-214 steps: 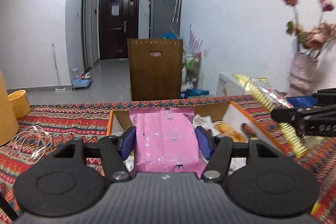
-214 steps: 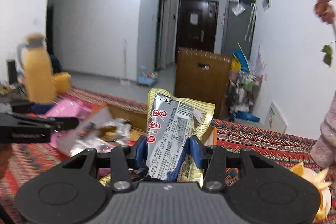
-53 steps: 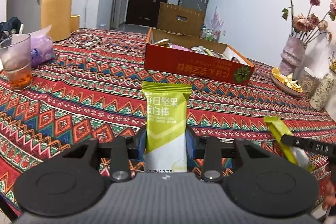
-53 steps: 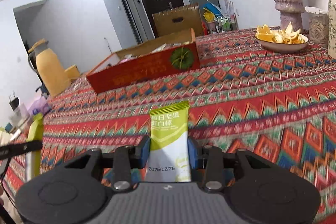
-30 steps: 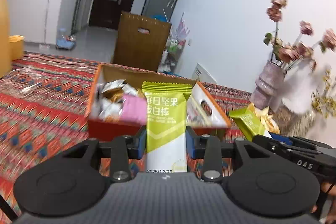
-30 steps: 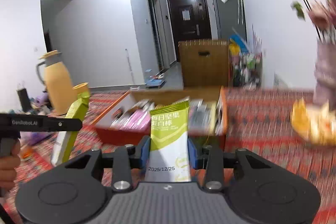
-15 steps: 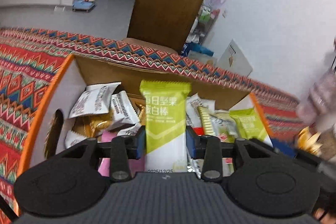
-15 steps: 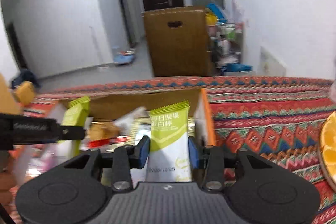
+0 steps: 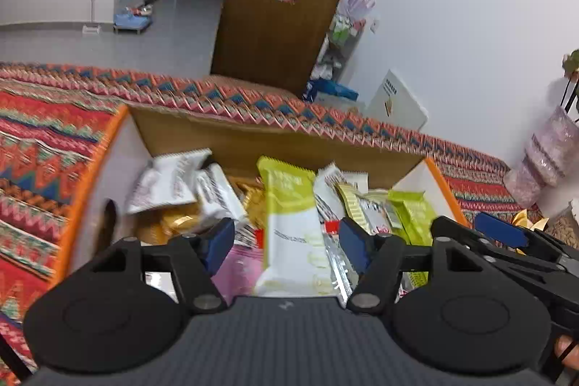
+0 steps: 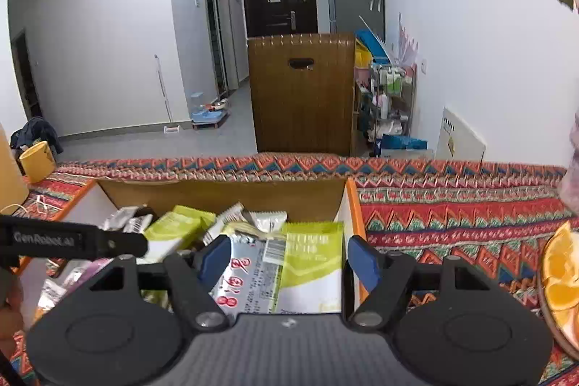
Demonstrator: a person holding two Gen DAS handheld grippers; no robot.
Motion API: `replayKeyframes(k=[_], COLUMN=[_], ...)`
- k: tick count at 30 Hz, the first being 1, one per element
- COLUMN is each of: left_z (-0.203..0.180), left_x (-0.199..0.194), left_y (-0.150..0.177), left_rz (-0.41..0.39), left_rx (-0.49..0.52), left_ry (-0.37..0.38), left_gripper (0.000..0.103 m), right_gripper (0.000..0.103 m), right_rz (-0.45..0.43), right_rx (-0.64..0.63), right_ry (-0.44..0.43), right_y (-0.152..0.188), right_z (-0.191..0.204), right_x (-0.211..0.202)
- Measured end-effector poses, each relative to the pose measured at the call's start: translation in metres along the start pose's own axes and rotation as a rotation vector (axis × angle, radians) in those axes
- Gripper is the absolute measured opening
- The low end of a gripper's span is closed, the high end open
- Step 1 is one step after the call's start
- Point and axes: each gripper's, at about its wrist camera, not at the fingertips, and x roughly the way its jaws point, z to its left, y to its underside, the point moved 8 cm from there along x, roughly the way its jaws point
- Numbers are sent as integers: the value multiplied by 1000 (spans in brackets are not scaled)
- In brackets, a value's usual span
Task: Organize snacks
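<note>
Both the left tongs and the right tongs are opening, pads off the green bars, which could slide past the box wall at 3 o'clock.

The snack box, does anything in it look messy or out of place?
Nothing is spilled or damaged. The packets in the box lie jumbled, overlapping at all angles. One green bar lies loose between the opening left gripper jaws, another between the opening right gripper jaws.
</note>
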Motion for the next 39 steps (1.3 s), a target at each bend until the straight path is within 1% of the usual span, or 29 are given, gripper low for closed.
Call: replayKeyframes(k=[2,4,6,8,11,15,17,19,21,23,25,29,33,36,39], left_z=[2,6,9,8,10,8,5,1,-3,-7,-11,-17,-16,-7,1], left_x=[-17,-36,-57,-82,-127,-197,-230,-263,-290,-317,-345,-398,-446,-469,-483], left_y=[-4,-6,-8,-8,-1,16,27,41,56,75,95,138,183,219,253], left_rz=[-19,-35,-51,-66,-84,-166,-205,-247,-277,-296,-321,-382,-451,-507,-536], left_rx=[5,16,32,49,66,101,129,167,200,229,250,269,267,290,290], left_ry=[-7,-22,-38,-44,-54,-49,-42,-35,-39,-45,-38,-19,19,-28,-65], left_gripper=[66,70,71,73,76,84,86,94,97,98,103,103,103,103,103], right_gripper=[73,79,83,83,84,90,92,95,97,99,103,103,103,103,103], right_rz=[-5,-9,-19,-31,-54,-118,-143,-163,-182,-198,-217,-253,-283,-304,-328], right_rx=[0,-6,-29,-57,-84,-100,-104,-103,-99,-96,-104,-118,-127,-127,-116], right_ry=[-13,-27,-31,-39,-46,-52,-61,-80,-106,-115,-117,-122,-153,-164,-153], right_y=[-5,-10,-13,-14,-16,-15,-13,-8,0,8,20,49,91,121,154], right_z=[2,4,8,12,17,20,21,24,25,26,27,28,32,35,36], right_x=[-13,-30,-49,-71,-111,-174,-204,-232,-261,-288,-316,-367,-415,-445,-474])
